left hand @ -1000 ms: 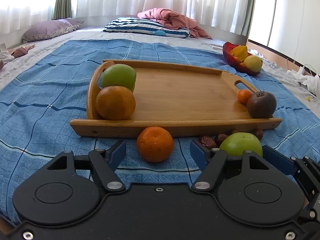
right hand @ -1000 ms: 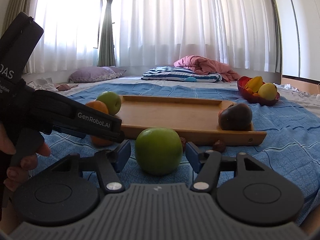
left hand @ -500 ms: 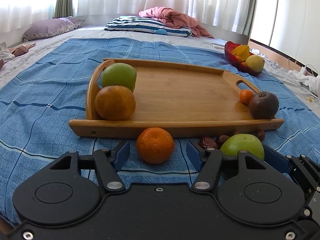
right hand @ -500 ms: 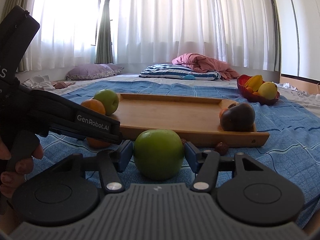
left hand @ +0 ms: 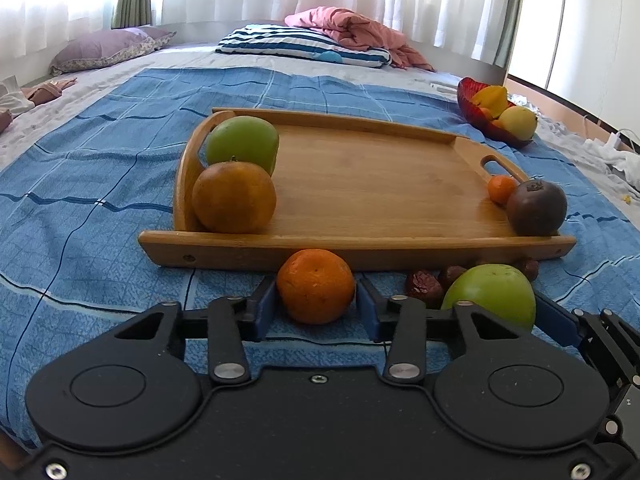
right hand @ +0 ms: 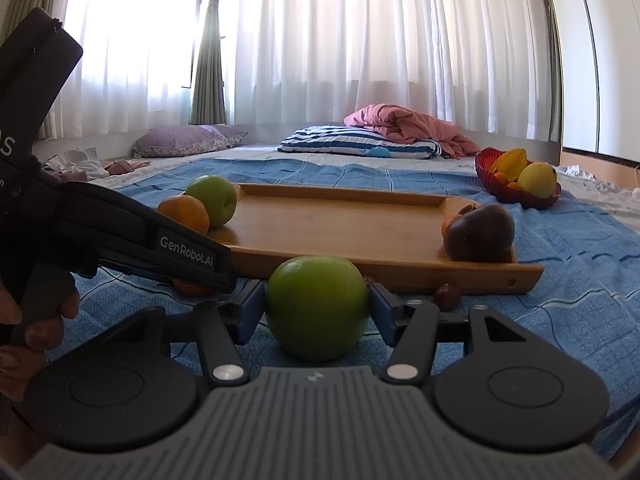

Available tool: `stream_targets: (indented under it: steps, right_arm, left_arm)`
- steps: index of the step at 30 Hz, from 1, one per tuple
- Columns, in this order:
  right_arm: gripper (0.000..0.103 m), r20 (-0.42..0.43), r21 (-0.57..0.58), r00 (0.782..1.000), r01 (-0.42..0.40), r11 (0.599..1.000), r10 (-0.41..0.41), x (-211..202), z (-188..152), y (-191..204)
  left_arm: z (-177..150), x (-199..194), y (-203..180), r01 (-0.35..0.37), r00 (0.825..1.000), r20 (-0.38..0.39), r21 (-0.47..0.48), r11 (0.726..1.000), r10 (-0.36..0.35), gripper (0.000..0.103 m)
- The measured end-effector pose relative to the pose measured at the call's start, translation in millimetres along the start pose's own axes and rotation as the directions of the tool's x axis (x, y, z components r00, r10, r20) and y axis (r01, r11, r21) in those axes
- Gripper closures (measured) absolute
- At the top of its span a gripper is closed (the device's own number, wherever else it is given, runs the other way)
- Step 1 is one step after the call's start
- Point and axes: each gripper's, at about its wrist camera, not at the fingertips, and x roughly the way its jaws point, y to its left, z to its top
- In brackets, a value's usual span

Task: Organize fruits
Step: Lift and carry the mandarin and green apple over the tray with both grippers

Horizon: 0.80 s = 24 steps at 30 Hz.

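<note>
A wooden tray [left hand: 376,184] lies on the blue bedspread. On it are a green apple [left hand: 242,144], an orange [left hand: 234,197], a small tangerine [left hand: 501,189] and a dark purple fruit [left hand: 537,208]. My left gripper [left hand: 316,304] is shut on an orange [left hand: 316,286] resting on the bedspread before the tray. My right gripper [right hand: 317,312] is shut on a green apple [right hand: 317,307], which also shows in the left wrist view [left hand: 490,296]. The tray [right hand: 340,220] and the dark fruit [right hand: 479,233] show in the right wrist view.
Dried red dates [left hand: 424,283] lie on the bedspread by the tray's front edge. A red bowl [left hand: 472,108] with yellow fruit stands at the back right. Pillows [left hand: 304,45] and a pink blanket lie far behind. The left gripper's body [right hand: 120,232] crosses the right view.
Both grippers have closed: the left fingers came in against the orange, the right fingers against the green apple. Both moved slightly forward toward the tray.
</note>
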Motion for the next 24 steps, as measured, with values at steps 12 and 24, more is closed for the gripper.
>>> stream_targets:
  steps: [12, 24]
  right_arm:
    - [0.044, -0.032, 0.115, 0.998, -0.049, 0.992, 0.053, -2.2, 3.4, -17.7]
    - [0.044, 0.029, 0.171, 0.999, -0.017, 0.985, 0.012, -5.2, 47.2, -50.1]
  left_arm:
    - [0.8, -20.6, -13.7, -0.003, 0.999, 0.050, 0.084, 0.996, -0.001, 0.064]
    - [43.1, -41.1, -17.2, 0.013, 0.991, 0.132, 0.095, 0.995, -0.025, 0.064]
